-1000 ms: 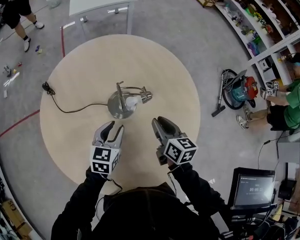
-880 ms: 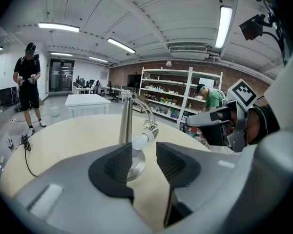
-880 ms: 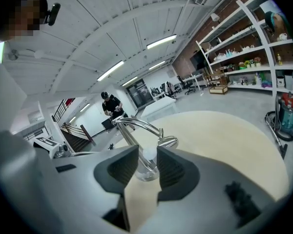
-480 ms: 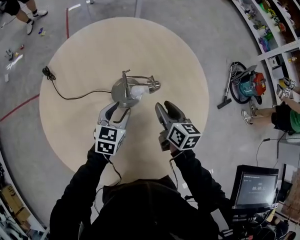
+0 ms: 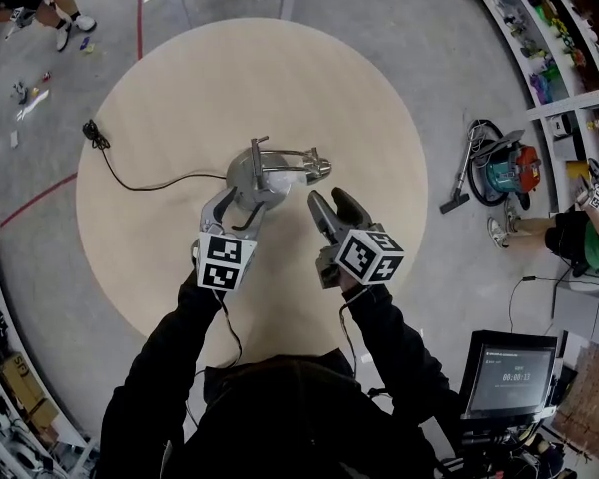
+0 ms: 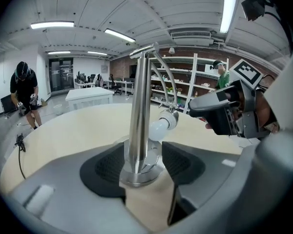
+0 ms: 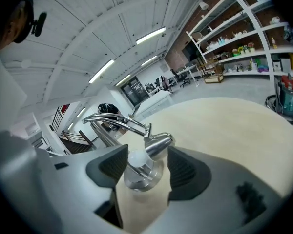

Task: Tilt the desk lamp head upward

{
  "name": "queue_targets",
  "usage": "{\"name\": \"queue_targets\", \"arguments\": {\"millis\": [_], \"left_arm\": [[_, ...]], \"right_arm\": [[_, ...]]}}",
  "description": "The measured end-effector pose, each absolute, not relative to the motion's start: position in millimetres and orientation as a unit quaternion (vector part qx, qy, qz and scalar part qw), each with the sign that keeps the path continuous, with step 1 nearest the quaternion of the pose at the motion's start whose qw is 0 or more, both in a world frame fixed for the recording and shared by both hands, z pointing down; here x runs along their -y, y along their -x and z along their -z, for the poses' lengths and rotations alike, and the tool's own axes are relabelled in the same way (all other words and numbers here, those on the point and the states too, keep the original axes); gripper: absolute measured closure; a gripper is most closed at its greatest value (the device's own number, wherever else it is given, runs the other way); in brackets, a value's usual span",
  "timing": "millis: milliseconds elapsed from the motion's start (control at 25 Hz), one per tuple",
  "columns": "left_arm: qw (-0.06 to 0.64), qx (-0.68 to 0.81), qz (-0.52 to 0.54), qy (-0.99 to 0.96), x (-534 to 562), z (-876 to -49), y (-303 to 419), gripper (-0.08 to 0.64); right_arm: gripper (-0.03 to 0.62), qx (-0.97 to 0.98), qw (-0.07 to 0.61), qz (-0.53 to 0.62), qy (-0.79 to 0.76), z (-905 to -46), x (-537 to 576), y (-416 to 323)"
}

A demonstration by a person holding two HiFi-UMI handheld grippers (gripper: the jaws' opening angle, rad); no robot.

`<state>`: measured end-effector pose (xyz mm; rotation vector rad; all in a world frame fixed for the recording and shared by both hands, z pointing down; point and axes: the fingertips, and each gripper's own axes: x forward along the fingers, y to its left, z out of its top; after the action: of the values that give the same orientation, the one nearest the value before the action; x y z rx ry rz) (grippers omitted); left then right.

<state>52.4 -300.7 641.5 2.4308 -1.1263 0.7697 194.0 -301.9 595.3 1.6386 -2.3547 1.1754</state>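
**Head view.** A round worktop [image 5: 180, 88] is carrying one desk lamp [image 5: 252, 173] near its middle. A black cord [image 5: 140, 180] is trailing from it toward the left rim. The lamp head [image 5: 312, 165] is hanging from the curved arm to the right of the base, sitting low and not raised. The left tool [image 5: 236, 208] is hovering at the near edge of the base, its jaws standing wide, having just been opening. The right tool [image 5: 331, 206] is hovering just short of the lamp head, its jaws likewise wide and just been opening. Off the worktop, a vacuum cleaner [image 5: 499, 168] is standing on the floor at right and a monitor [image 5: 507, 377] is glowing at lower right.

**Left gripper view.** The upright post [image 6: 138, 111] and round base [image 6: 139, 177] are showing between the two dark pads [image 6: 107, 167]. Neither pad is pressing on the metal, so this tool is holding nothing. The bulb [image 6: 158, 128] is pointing down toward the base.

**Right gripper view.** The lamp head and its white bulb are lining up in the gap between this tool's pads, with space on both sides. Nothing is being gripped.

**Progress, as judged.**
- The approach is nearing its end, and the tilt itself is not yet begun.
- Still remaining: the left tool closing on the post or base to steady the lamp, the right tool closing on the lamp head, and the head swinging upward.
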Motion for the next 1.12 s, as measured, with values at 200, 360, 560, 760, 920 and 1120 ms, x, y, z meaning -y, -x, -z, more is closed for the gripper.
{"name": "queue_targets", "arguments": {"millis": [200, 360, 560, 760, 920, 1120], "left_arm": [[0.187, 0.406, -0.281, -0.849, 306, -659, -51, 0.294], [0.192, 0.400, -0.303, -0.844, 303, -674, -53, 0.288], [0.195, 0.398, -0.321, -0.837, 309, -692, -56, 0.288], [0.193, 0.396, -0.337, -0.832, 301, -695, -54, 0.290], [0.197, 0.396, -0.340, -0.830, 307, -708, -56, 0.290], [0.193, 0.397, -0.328, -0.835, 311, -715, -57, 0.291]], "right_arm": [[0.315, 0.754, -0.001, -0.409, -0.514, -606, 311, -186], [0.291, 0.739, -0.024, -0.434, -0.515, -613, 318, -184], [0.290, 0.716, -0.046, -0.466, -0.517, -631, 331, -185], [0.290, 0.701, -0.078, -0.495, -0.508, -630, 326, -178], [0.290, 0.693, -0.083, -0.499, -0.514, -643, 339, -182], [0.293, 0.688, -0.123, -0.523, -0.488, -650, 349, -182]]}}
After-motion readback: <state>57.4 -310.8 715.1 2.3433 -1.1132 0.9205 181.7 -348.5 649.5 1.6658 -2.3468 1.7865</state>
